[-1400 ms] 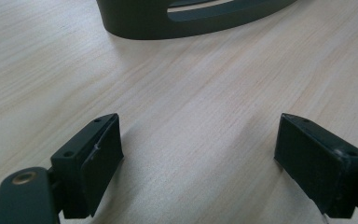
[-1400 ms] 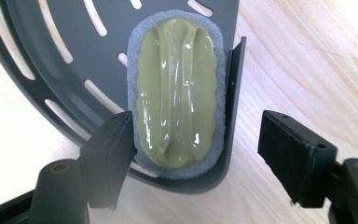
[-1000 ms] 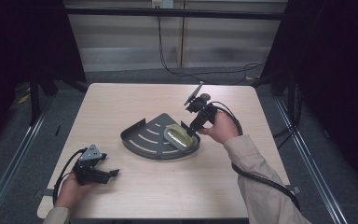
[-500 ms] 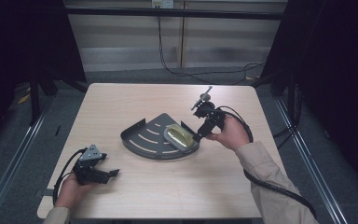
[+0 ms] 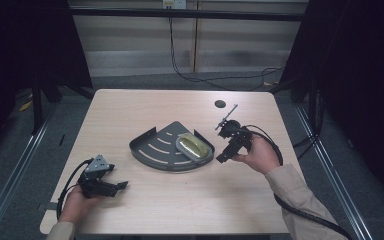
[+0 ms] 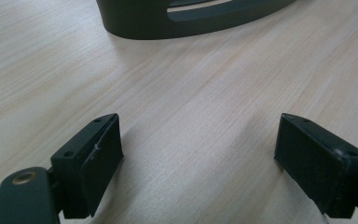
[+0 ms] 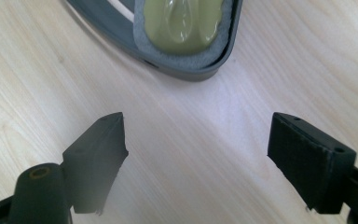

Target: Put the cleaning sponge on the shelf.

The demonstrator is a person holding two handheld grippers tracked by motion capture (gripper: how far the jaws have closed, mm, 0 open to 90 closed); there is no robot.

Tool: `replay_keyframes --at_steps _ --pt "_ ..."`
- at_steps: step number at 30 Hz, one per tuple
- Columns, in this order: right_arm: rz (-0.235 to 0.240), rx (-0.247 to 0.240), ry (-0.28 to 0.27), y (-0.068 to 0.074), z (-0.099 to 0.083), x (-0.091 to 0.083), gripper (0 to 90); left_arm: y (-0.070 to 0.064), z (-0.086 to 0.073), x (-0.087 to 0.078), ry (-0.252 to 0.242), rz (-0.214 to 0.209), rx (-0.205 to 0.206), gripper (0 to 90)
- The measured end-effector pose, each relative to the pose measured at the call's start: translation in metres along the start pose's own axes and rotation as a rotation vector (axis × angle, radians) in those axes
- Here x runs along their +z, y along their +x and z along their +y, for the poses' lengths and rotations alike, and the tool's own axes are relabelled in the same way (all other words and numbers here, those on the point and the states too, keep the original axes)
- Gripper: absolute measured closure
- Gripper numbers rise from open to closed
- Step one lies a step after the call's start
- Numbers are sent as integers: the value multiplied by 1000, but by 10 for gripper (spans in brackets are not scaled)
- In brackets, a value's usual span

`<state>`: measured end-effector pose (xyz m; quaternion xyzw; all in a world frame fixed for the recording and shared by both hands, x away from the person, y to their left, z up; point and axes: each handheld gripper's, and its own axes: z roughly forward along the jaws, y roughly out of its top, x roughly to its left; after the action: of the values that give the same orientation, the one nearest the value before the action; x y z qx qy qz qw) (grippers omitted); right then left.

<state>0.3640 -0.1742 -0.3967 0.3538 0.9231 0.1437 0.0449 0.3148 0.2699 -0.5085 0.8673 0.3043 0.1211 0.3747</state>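
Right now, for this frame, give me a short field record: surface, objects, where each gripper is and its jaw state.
surface: light wooden table
rack: dark grey quarter-round metal rack with slots, mid-table
item in rack: yellow-green oval sponge with a grey border, lying at the rack's right end
left gripper: near the table's front left corner, low over bare wood, jaws wide apart, empty
right gripper: just right of the rack, pointed at the sponge, jaws wide apart, empty
contact: neither gripper touches the rack or sponge

the right gripper view's top edge cuts off the yellow-green sponge (image 7: 186, 23) and perhaps most of its grey tray (image 7: 121, 32).
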Motion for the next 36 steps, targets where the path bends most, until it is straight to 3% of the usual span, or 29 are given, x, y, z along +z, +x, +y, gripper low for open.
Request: replay_keyframes --at_steps 5,10,22,29,32,36 --pt "14 0 8 2 -13 4 194 0 0 0 0 0 0 144" --pt "-12 -12 23 7 -24 8 193 0 0 0 0 -1 -2 144" --pt "22 19 -9 11 -54 15 199 0 0 0 0 -2 -2 144" --pt "7 41 -12 10 -75 19 206 0 0 0 0 0 0 144" --pt "-29 26 8 11 -83 23 207 0 0 0 0 0 0 144" --pt "-16 26 -3 14 -89 23 210 0 0 0 0 -1 -3 144"
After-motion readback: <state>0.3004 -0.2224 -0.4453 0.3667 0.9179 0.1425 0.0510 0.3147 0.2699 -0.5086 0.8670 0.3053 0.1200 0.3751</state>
